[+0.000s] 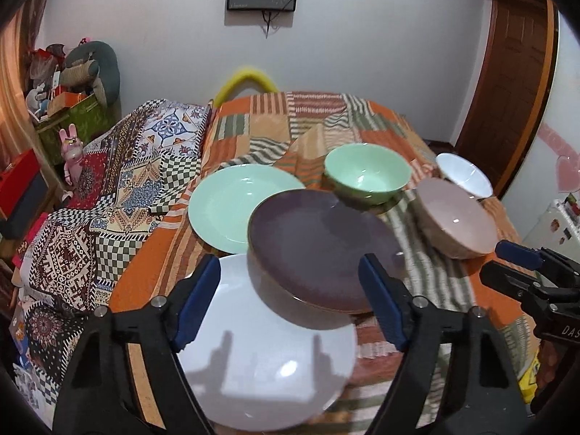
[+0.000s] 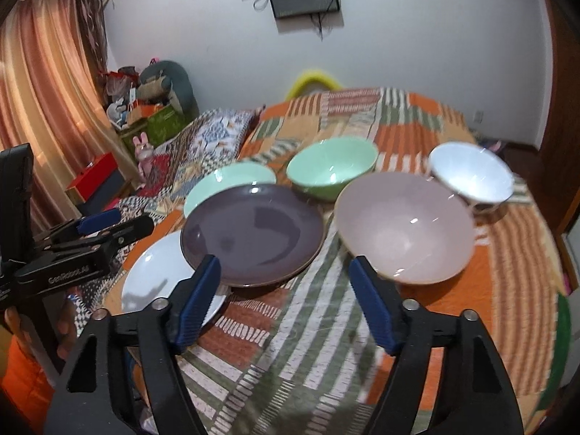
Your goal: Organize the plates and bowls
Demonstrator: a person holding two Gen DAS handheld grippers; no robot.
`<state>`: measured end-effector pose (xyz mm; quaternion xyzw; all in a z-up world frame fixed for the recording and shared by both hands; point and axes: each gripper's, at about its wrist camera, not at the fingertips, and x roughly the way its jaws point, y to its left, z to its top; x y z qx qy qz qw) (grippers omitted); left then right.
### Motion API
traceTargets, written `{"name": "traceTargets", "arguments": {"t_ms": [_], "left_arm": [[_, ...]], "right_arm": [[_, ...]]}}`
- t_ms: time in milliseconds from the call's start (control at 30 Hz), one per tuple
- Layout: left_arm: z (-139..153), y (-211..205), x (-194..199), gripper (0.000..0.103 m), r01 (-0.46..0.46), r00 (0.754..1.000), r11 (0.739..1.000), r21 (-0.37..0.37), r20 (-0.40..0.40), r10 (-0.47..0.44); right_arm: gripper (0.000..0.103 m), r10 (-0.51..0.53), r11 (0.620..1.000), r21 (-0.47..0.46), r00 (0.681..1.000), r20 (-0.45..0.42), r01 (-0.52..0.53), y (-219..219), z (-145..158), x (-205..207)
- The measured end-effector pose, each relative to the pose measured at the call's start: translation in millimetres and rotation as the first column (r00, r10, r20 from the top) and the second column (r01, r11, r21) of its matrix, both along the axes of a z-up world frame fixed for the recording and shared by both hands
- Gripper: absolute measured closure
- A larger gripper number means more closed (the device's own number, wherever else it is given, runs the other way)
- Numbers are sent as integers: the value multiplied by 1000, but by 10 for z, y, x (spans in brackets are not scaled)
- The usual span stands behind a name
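On the patchwork bed cover lie three plates: a white plate (image 1: pixel 268 355) nearest, a dark purple plate (image 1: pixel 319 246) overlapping it, and a mint green plate (image 1: pixel 239 206) behind. Three bowls sit to the right: a green bowl (image 1: pixel 366 177), a pink bowl (image 1: pixel 456 224) and a white bowl (image 1: pixel 464 174). My left gripper (image 1: pixel 290 301) is open, hovering above the white and purple plates. My right gripper (image 2: pixel 284 293) is open and empty, above the cover between the purple plate (image 2: pixel 253 235) and the pink bowl (image 2: pixel 402 224). The green bowl (image 2: pixel 331 166) and white bowl (image 2: pixel 471 175) lie beyond.
A patterned quilt (image 1: pixel 108 188) covers the bed's left side. Boxes and toys (image 1: pixel 69 87) crowd the left corner by the curtain (image 2: pixel 47 101). A wooden door (image 1: pixel 514 83) stands at the right. The bed's right edge drops off past the white bowl.
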<state>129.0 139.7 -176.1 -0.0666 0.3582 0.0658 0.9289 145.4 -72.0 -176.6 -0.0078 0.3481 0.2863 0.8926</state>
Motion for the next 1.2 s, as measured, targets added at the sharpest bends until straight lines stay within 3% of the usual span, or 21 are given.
{"name": "traceTargets", "arguments": {"t_ms": [300,433,533,833,967,1200], "left_arm": [[-236,350,416,50,-10,999,1000,-19,-47,9],[-366,518,658,59,-11,997,998,-61,-79,6],[-503,628,844,68,-14,993,995,-95,-120,3],[-653,685,1086,71,1,993,997,-81,-121,-11],[-737,698,1170,80,19,988,993,-114,-153,-36],[-762,683,1181,82,31,987,991,-129,-150,-50]], "right_arm": [[63,24,998,-51,995,-96,-29,266,-287,261],[74,6,998,-66,990,-140,-16,310,-415,411],[76,-9,997,-79,986,-169,-5,338,-475,496],[77,-50,992,-124,979,-198,26,429,-578,645],[77,-67,990,-139,974,-218,37,448,-637,697],[76,-83,990,-133,966,-245,51,438,-670,799]]}}
